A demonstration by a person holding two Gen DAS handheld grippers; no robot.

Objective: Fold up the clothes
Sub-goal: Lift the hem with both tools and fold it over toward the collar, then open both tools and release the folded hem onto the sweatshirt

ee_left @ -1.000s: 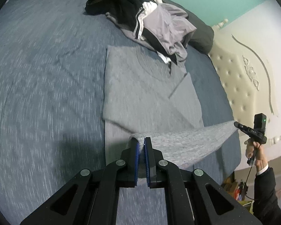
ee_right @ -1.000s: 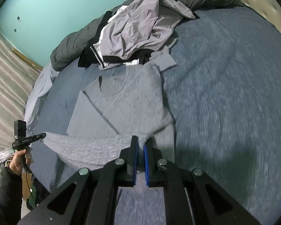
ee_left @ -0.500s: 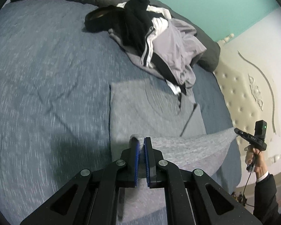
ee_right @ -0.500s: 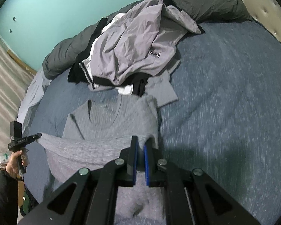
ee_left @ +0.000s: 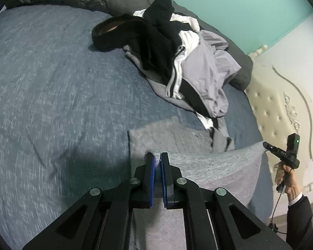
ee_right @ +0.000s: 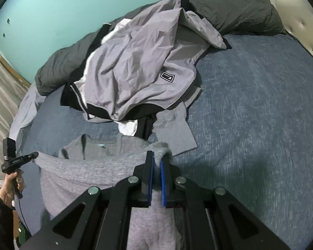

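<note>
Clamped on one hem corner of a grey sweater (ee_left: 208, 166), left hand-held gripper (ee_left: 157, 156); fabric stretched taut and raised above the blue bed (ee_left: 52, 87) toward the right hand-held gripper (ee_right: 156, 156), likewise clenched on the opposite corner. Beneath the lifted hem, sweater's collar end lying flat on the bed. Just beyond, heaped against a dark grey duvet (ee_right: 229, 6), a pile of clothes (ee_right: 135, 66), lilac jacket on top. At far right, tufted cream headboard (ee_left: 269, 108).
</note>
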